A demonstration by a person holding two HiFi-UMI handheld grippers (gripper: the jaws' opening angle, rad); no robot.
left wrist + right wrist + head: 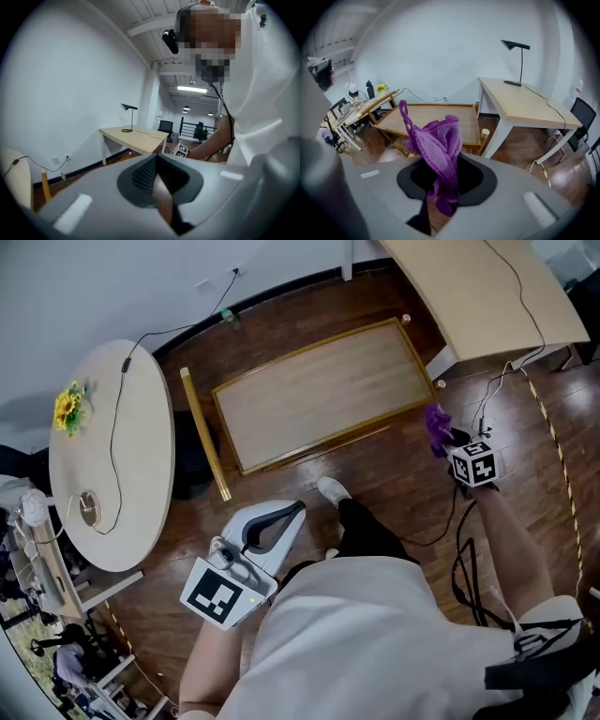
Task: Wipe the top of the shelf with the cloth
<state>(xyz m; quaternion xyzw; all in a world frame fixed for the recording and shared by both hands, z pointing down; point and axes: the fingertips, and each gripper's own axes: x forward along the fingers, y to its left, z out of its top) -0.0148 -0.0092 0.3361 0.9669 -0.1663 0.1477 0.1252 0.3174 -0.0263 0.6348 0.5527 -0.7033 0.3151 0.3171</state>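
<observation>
The shelf point(319, 399) is a low wooden unit with a gold-coloured frame; its flat top lies straight ahead of me on the dark wood floor. My right gripper point(448, 441) hovers off the shelf's right end, shut on a purple knitted cloth point(436, 425). In the right gripper view the cloth point(436, 145) bunches up out of the jaws, with the shelf top point(431, 117) beyond it. My left gripper point(279, 517) hangs low near my body, short of the shelf, shut on nothing. In its own view the left gripper point(157, 164) points across the room.
A round white table point(112, 456) with sunflowers point(67, 409) and a cable stands at the left. A light wooden desk point(478, 287) stands at the back right, and it carries a black lamp point(518, 47). Cables point(464, 559) trail on the floor by my right arm.
</observation>
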